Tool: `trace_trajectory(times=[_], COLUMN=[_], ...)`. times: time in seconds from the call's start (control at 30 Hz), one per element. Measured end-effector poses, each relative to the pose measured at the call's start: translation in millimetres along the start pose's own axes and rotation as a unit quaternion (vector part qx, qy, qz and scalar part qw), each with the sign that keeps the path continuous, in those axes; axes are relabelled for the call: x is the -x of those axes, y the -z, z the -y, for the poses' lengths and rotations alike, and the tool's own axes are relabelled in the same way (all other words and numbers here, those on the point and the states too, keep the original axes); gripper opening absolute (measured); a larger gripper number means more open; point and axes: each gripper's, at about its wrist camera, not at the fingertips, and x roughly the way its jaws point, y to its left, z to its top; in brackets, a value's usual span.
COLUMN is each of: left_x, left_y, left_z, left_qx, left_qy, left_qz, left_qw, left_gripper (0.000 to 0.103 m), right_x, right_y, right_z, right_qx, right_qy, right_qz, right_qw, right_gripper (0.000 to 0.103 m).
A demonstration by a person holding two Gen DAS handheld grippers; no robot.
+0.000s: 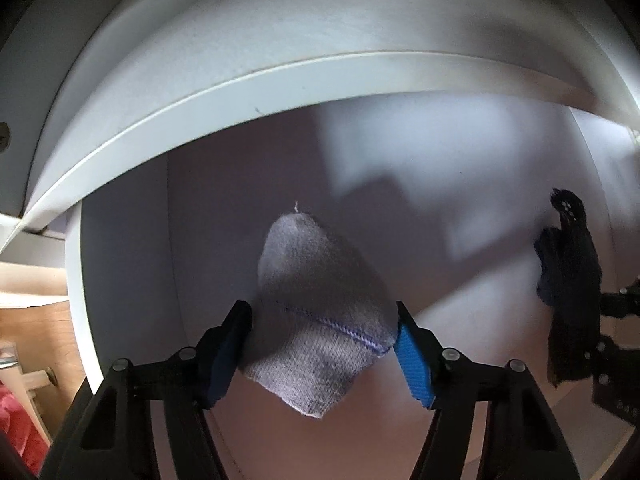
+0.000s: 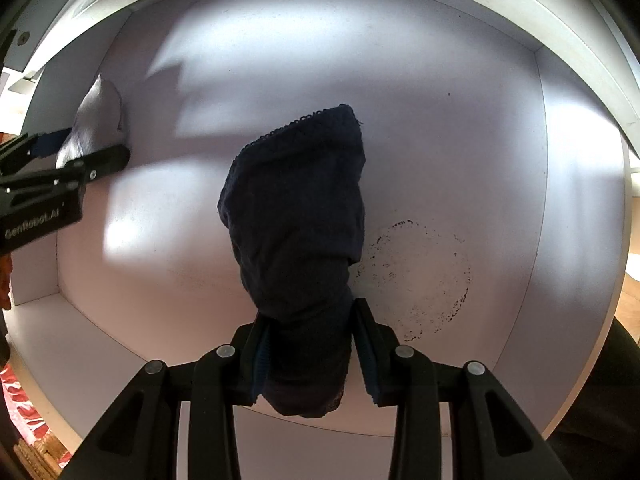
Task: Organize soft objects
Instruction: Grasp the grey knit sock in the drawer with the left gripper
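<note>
A grey knitted sock [image 1: 316, 304] with a blue stitched seam sits between the fingers of my left gripper [image 1: 320, 312], and both pads press on its sides. Its toe points down toward the floor of a white drawer [image 1: 460, 208]. My right gripper [image 2: 310, 314] is shut on a dark navy lace-edged garment [image 2: 296, 208] that hangs down over the drawer floor [image 2: 440, 140]. Seen from the right wrist, the left gripper [image 2: 86, 148] and the sock [image 2: 96, 120] are at the drawer's left wall. In the left wrist view the dark garment [image 1: 568, 276] hangs at the far right.
The drawer's white walls [image 2: 580, 200] close in all sides, and a white front panel [image 1: 200, 92] arcs across above. A ring-shaped dark stain [image 2: 416, 276] marks the floor. Wooden furniture [image 1: 36, 320] and red patterned fabric [image 2: 16, 400] lie outside on the left.
</note>
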Motion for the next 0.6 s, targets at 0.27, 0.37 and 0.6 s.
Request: trace_trajectory(times=[0.27,0.37,0.6], left_x=[-3.7,9.1,27.4], left_y=[-16.8,-20.2,-33.3], left_z=[-1.7,-13.1,-21.7], left_qx=[0.012,0.033,0.048], left_qy=[0.021,0.037,0.029], left_qz=[-0.027,-0.016,0.018], left_qw=[0.9994,0.9986,0.9983], left_gripper=[0.074,0.08,0.087], right_x=[-1.1,-0.8,-3.8], right_y=[2.2,3.0,-0.8], right_z=[0.8,2.0,5.5], right_qx=[-0.001,-0.001,0.0], right_qy=[0.0,-0.001,-0.001], right_qz=[0.0,-0.001,-0.001], right_qw=[1.0,1.0,1.0], right_gripper=[0.037,0.037,0.038])
